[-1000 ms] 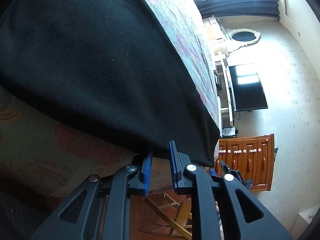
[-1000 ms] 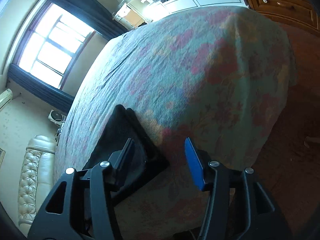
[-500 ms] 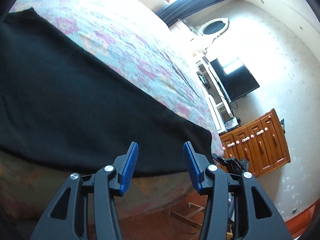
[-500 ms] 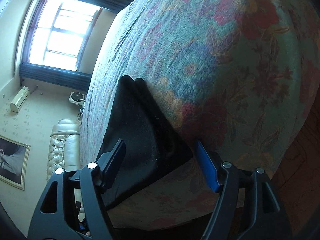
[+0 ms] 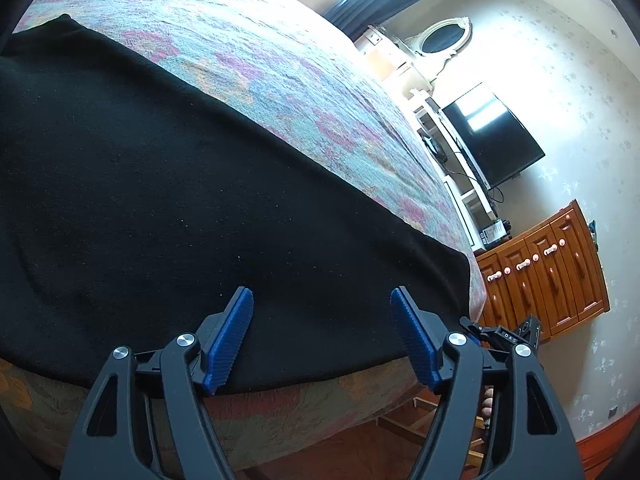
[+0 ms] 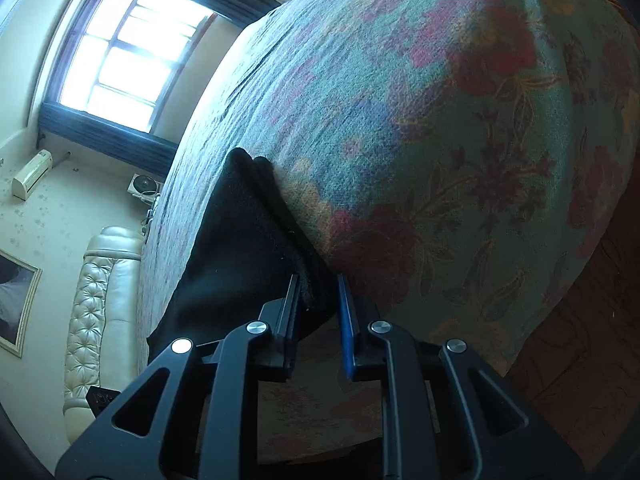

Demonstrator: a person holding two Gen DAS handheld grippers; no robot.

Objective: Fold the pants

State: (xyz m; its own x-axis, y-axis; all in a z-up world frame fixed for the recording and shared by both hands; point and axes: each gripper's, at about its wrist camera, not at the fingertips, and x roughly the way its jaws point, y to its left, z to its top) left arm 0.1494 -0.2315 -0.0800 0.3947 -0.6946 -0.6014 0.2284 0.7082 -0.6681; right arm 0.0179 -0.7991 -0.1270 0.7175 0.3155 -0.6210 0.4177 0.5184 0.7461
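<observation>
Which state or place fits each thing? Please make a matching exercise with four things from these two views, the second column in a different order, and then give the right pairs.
Column 1
1. left gripper
2. right gripper
3. black pants
4. wooden cabinet

Column 2
A. lies spread on the flowered bedspread, along the near edge of the bed
B. fingers wide apart, holding nothing
C. stands against the wall past the foot of the bed
D. fingers closed on a corner of the cloth

Pairs: 1-B, 2-D, 3-A, 4-C

Black pants (image 5: 180,208), teal-and-red floral bedspread (image 6: 460,120), blue fingers (image 5: 230,340)
</observation>
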